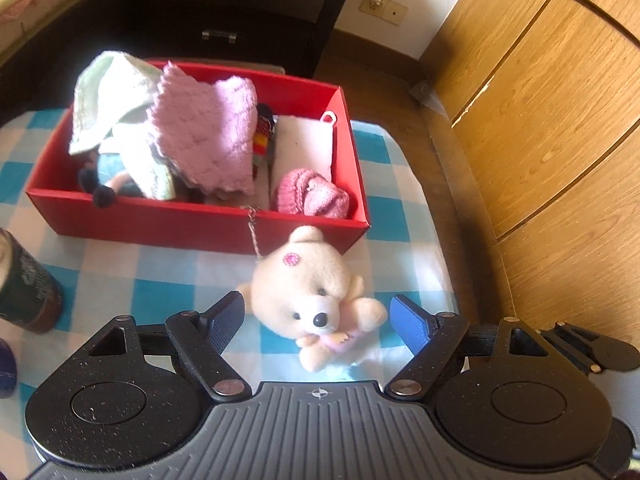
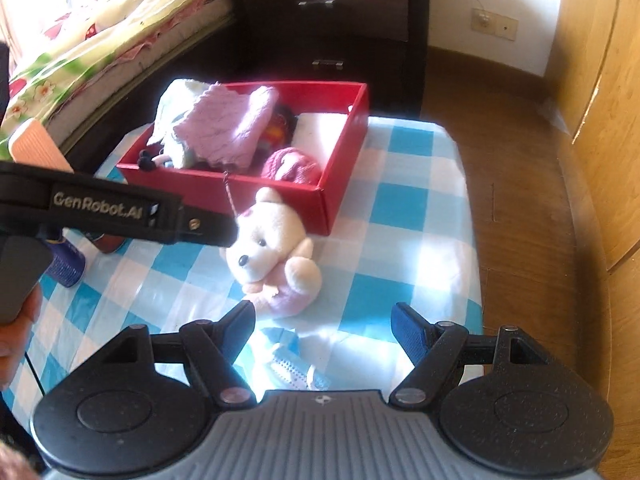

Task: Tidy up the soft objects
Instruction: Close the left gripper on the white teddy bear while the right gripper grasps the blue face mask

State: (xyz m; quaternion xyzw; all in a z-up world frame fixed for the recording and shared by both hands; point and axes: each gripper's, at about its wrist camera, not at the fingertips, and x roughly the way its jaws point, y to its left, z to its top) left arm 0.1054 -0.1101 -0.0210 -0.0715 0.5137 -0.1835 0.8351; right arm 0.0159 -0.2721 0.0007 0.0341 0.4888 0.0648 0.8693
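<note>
A cream plush bear (image 1: 310, 298) with a pink body and a key chain lies on the blue-checked tablecloth (image 1: 168, 280), just in front of the red box (image 1: 192, 220). My left gripper (image 1: 318, 316) is open, its fingers either side of the bear's head without gripping it. In the right wrist view the bear (image 2: 272, 248) lies ahead of my open, empty right gripper (image 2: 322, 322), and the left gripper's body (image 2: 120, 212) reaches in from the left. The red box (image 2: 280, 196) holds a pink knit cloth (image 1: 204, 136), a pale green cloth (image 1: 108, 96), a pink knitted hat (image 1: 312, 196) and a white item.
A dark can (image 1: 24, 280) stands at the table's left edge. A light blue comb-like item (image 2: 294, 368) lies near my right gripper. A dark nightstand (image 2: 332, 20) and a bed (image 2: 80, 40) stand behind; wooden wardrobe doors (image 1: 540, 100) are to the right.
</note>
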